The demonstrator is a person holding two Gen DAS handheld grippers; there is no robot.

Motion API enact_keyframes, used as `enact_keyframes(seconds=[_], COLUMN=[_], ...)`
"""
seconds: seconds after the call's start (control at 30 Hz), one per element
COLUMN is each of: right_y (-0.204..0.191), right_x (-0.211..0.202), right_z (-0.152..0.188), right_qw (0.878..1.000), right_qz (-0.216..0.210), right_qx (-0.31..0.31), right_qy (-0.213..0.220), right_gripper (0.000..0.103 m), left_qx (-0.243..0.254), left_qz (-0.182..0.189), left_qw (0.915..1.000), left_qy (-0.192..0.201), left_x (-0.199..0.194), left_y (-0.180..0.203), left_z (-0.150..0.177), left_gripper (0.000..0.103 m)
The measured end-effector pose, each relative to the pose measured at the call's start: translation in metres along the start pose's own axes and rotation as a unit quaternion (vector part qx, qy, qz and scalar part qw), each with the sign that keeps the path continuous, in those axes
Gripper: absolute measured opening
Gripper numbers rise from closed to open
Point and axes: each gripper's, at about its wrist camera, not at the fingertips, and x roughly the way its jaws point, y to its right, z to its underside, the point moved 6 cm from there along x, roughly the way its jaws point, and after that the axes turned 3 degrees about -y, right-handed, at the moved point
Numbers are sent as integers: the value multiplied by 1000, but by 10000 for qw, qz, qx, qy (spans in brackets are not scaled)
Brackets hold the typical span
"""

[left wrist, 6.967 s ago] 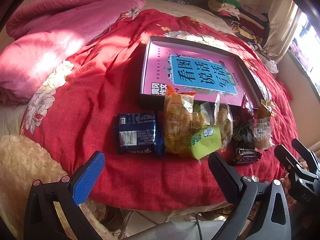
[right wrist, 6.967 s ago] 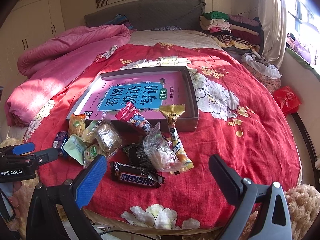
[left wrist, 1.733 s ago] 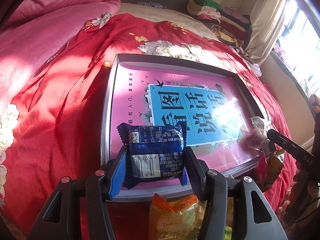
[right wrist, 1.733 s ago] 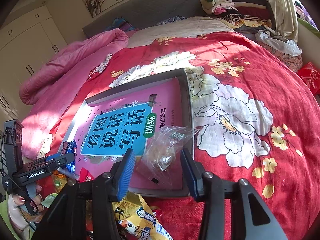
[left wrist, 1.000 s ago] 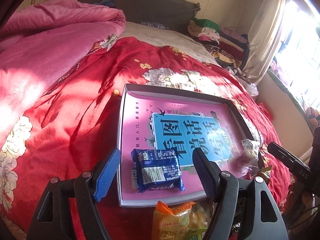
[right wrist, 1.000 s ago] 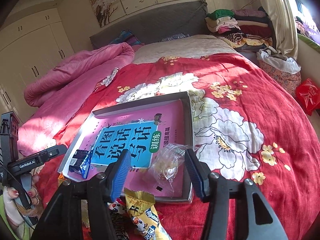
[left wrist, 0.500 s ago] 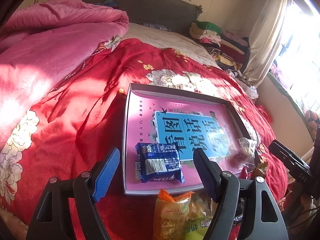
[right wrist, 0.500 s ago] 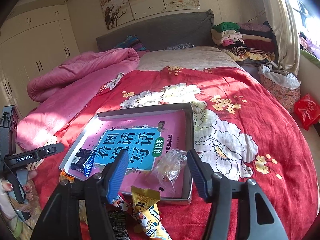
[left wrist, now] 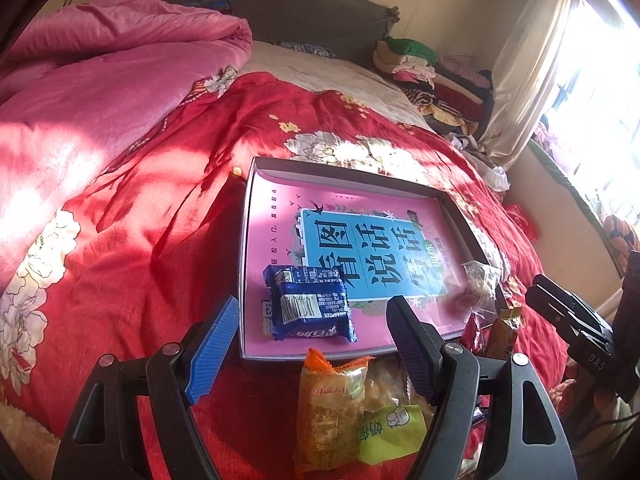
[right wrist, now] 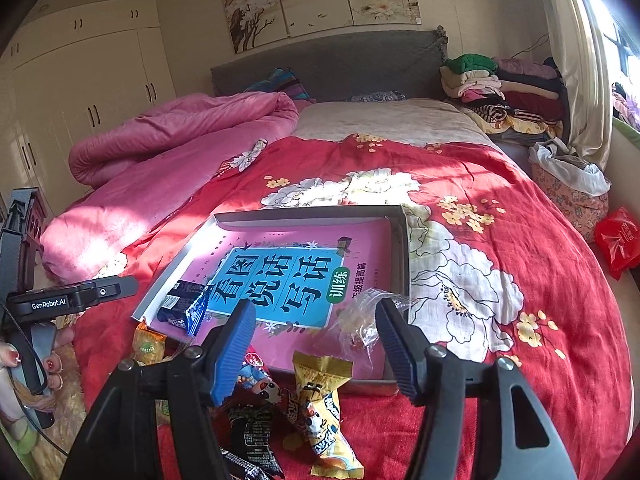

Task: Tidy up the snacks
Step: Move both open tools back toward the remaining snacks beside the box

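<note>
A shallow grey box (left wrist: 247,264) with a pink and blue book cover inside lies on the red bedspread; it also shows in the right wrist view (right wrist: 403,256). A blue snack pack (left wrist: 308,307) lies in its near left corner, seen too in the right wrist view (right wrist: 183,307). A clear bag (right wrist: 362,318) lies in its near right corner, seen too in the left wrist view (left wrist: 480,286). My left gripper (left wrist: 312,344) is open and empty, above the box's near edge. My right gripper (right wrist: 316,344) is open and empty, just short of the clear bag.
Loose snacks lie in front of the box: an orange pack (left wrist: 332,408), a green pack (left wrist: 390,428), a yellow pack (right wrist: 324,404), dark wrappers (right wrist: 252,432). A pink duvet (left wrist: 92,80) lies at the left. Folded clothes (right wrist: 496,92) are stacked at the far right.
Both grippers have let go of their snacks and drawn back and up from the box. The blue pack and the clear bag now lie in the box.
</note>
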Motion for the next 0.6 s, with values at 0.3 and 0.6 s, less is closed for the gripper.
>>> enact_keyframes(seconds=[0.3,0.6], right_y=[-4,-9], right_x=[-6,-11], right_z=[5,11], right_qw=[10000,9999], right_qz=[-46,-119], right_qx=[-2,-7], right_qy=[-22,-80], right_gripper=[62,62], left_qx=[1,28], left_qz=[-41,-67], left_qw=[10000,9998], left_qy=[-87,-205], left_x=[-3,-6], left_y=[1,2], left_z=[5,12], left_gripper=[77,77])
